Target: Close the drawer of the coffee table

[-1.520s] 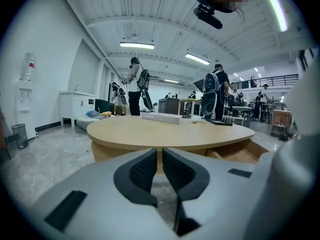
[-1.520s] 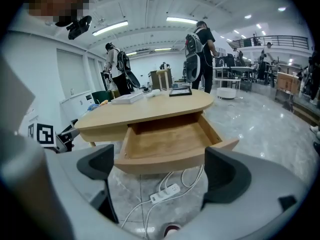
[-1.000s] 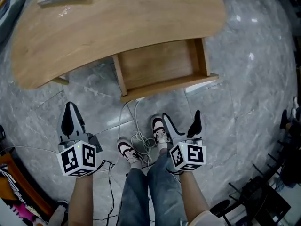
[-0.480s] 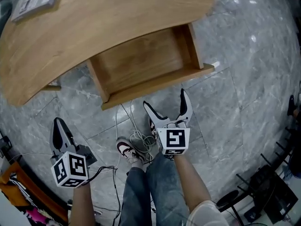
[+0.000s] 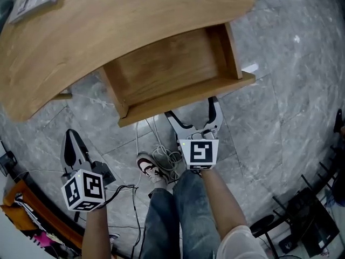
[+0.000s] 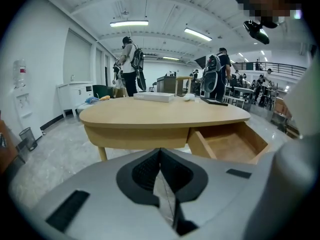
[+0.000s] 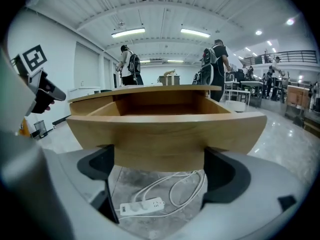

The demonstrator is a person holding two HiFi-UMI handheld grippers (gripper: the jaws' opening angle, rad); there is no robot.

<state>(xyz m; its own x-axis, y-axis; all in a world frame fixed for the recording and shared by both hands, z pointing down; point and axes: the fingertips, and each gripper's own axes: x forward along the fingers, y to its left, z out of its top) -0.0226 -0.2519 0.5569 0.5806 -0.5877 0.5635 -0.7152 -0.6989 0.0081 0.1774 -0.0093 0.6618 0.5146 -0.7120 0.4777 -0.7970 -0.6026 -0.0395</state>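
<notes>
Grey marble floor (image 5: 280, 90): carries a light wooden coffee table (image 5: 124, 31) with a rounded surface.
Wooden drawer (image 5: 172, 69): pulled out, empty.
Right gripper (image 5: 192, 111): jaws wide, just before the drawer front, which spans their gap.
Left gripper (image 5: 70, 139): jaws together, empty, well left of the drawer.
Below: white power strip (image 7: 141, 207) and coiled cable (image 5: 163, 156) under the drawer front.

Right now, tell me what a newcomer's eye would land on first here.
The empty drawer stands pulled out from the coffee table. The right tongs, jaws wide apart, face its front panel; the left tongs hang shut over the floor. A white power strip lies beneath the drawer.
</notes>
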